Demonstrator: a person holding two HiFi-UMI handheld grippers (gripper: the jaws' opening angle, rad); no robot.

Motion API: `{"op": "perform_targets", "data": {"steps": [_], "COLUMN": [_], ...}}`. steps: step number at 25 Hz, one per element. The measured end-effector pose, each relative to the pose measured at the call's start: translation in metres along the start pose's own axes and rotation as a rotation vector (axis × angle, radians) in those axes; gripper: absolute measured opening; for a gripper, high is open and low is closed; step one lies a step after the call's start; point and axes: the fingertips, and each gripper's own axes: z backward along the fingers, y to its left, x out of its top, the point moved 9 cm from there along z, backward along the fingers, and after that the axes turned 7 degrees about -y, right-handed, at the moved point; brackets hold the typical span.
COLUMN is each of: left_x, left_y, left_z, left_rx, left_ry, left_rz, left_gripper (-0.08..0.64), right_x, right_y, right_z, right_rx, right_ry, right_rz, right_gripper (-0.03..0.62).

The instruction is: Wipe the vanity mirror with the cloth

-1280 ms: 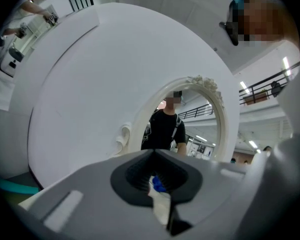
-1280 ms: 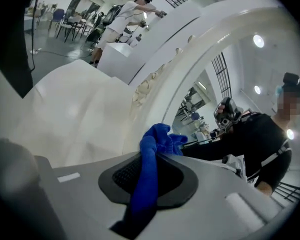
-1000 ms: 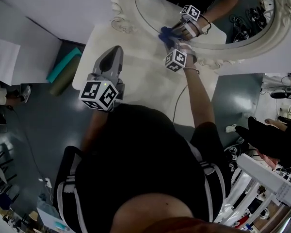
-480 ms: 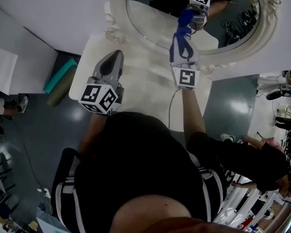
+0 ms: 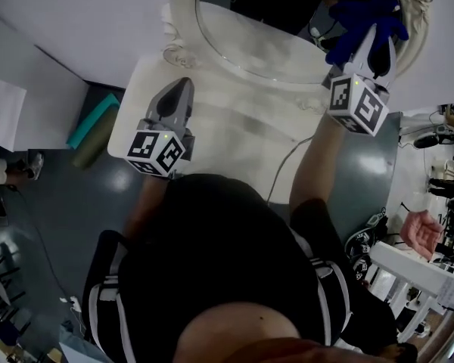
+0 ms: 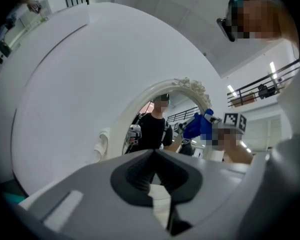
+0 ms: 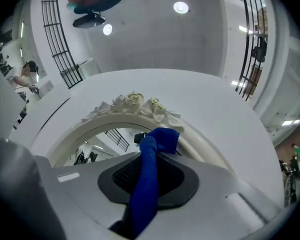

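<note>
Blue cloth (image 7: pixel 145 194), soft and nubbly, runs as a thick twisted rope between the jaws of your right gripper (image 7: pixel 151 156). The jaws are clamped onto it, and its bunched free end pokes out just past the tips. Straight ahead of those tips is the vanity mirror (image 7: pixel 105 134), an oval of smooth glass in a glossy cream frame. A crest of carved roses (image 7: pixel 135 101) sits just beyond the cloth. From the head view the cloth is up against the frame's edge on the tool's right. You cannot tell whether it touches the glass. The broad sweep of glass lies to that tool's left, and past the frame there is only plain white wall (image 7: pixel 200 99).

Your left gripper (image 5: pixel 180 88) is well apart from the right one, low over the matte white vanity top (image 5: pixel 234 127). Its jaws are drawn together with nothing between them. Its nose points toward the scrolled lower corner of the frame (image 5: pixel 175 51), with bare tabletop on both sides of it.
</note>
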Motion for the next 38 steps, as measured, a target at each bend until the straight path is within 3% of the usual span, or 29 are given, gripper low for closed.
{"op": "perform_targets", "data": {"steps": [5,14,20,25,32,38], "left_x": [-0.001,-0.003,-0.005,-0.005,-0.008,-0.008], "left_y": [0.002,0.003,0.007,0.011,0.019,0.021], "left_z": [0.001,-0.001,0.000,-0.001,0.001,0.000], "left_rx": [-0.003,0.001,0.018,0.035,0.059,0.066], "left_ry": [0.006,0.015,0.019,0.016,0.018,0.021], "left_rz": [0.002,0.008,0.015,0.019,0.025,0.023], "left_gripper": [0.011,0.011,0.011,0.011,0.011,0.011], "right_x": [-0.008,0.009,0.028,0.033,-0.003,-0.038], "right_y": [0.001,0.014,0.048,0.095,0.167,0.204], "right_z": [-0.021,-0.043,-0.064,-0.078,-0.067,-0.048], "right_rx": [-0.008,0.023,0.108,0.224,0.420,0.545], "right_ry": [0.041,-0.006,-0.030,-0.066,-0.117,-0.138], "right_rz": [0.013,0.050,0.277,0.591,0.847,0.965], "right_gripper": [0.064,0.066,0.066,0.066,0.066,0.066]}}
